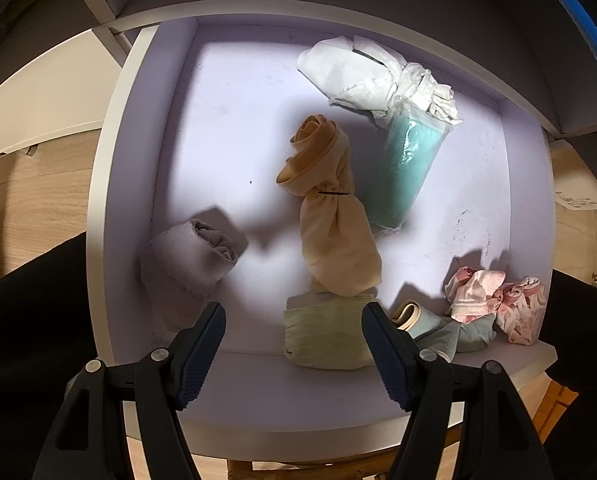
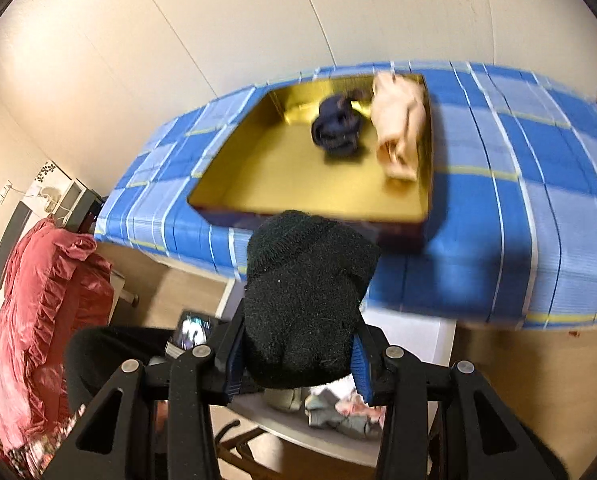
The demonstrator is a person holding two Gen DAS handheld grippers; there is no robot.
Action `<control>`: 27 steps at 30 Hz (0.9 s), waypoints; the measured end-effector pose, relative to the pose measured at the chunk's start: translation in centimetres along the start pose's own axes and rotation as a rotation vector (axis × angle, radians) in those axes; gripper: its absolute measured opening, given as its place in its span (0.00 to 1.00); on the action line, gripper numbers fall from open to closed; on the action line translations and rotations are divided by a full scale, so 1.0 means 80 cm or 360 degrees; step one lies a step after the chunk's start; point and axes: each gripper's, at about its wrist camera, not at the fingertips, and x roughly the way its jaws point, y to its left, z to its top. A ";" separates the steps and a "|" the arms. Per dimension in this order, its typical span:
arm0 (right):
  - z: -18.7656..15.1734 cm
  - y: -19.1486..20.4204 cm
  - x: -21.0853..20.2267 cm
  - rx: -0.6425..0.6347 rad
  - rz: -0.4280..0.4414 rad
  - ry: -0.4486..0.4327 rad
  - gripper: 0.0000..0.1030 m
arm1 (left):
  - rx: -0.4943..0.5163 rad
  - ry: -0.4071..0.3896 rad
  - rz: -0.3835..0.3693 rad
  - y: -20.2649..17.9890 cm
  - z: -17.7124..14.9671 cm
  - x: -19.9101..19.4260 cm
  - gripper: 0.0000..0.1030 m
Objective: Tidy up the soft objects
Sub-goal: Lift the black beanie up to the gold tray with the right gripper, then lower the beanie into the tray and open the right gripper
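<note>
My left gripper [image 1: 293,334] hangs open, pointing straight down over a white drawer [image 1: 114,168] of rolled soft items. In it lie a tan roll [image 1: 330,216], a grey roll [image 1: 194,256], a pale green bundle [image 1: 324,336] just beyond the fingertips, a teal roll in clear wrap [image 1: 408,168], a white bundle [image 1: 374,76] and a pink patterned piece [image 1: 494,300]. My right gripper [image 2: 298,360] is shut on a black knit sock roll [image 2: 302,300], held in the air before a gold tray [image 2: 298,184]. The tray holds a dark navy roll [image 2: 338,124] and a peach bundle [image 2: 398,124].
The gold tray sits on a surface covered with a blue checked cloth [image 2: 518,200]. A red ruffled fabric [image 2: 46,304] lies at the left of the right wrist view. A light blue piece [image 1: 450,332] sits beside the pink one. Dark sleeves frame the drawer.
</note>
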 end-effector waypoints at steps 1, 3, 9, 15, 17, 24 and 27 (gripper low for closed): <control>0.010 0.003 0.001 -0.0011 -0.0007 -0.0011 0.43 | 0.0003 0.0000 -0.0005 -0.001 0.000 0.000 0.69; 0.032 0.008 0.008 -0.0024 -0.0018 -0.0021 0.43 | 0.0006 0.0000 -0.0010 -0.003 0.000 0.000 0.69; 0.099 0.029 0.055 -0.0086 -0.0051 -0.0004 0.43 | -0.0015 0.0018 -0.0055 -0.003 0.001 0.000 0.69; 0.162 0.043 0.113 -0.0104 -0.0101 0.0030 0.43 | -0.0045 0.0025 -0.0138 -0.001 0.000 -0.001 0.69; 0.183 0.047 0.131 -0.0108 -0.0122 0.0030 0.43 | -0.0055 0.0027 -0.0160 0.000 0.001 0.000 0.69; 0.244 0.044 0.209 -0.0054 -0.0182 0.0069 0.43 | -0.0127 0.0035 -0.0194 0.017 0.001 0.002 0.69; 0.260 0.044 0.238 -0.0054 -0.0229 0.0074 0.43 | -0.0172 0.0055 -0.0220 0.024 0.001 0.005 0.69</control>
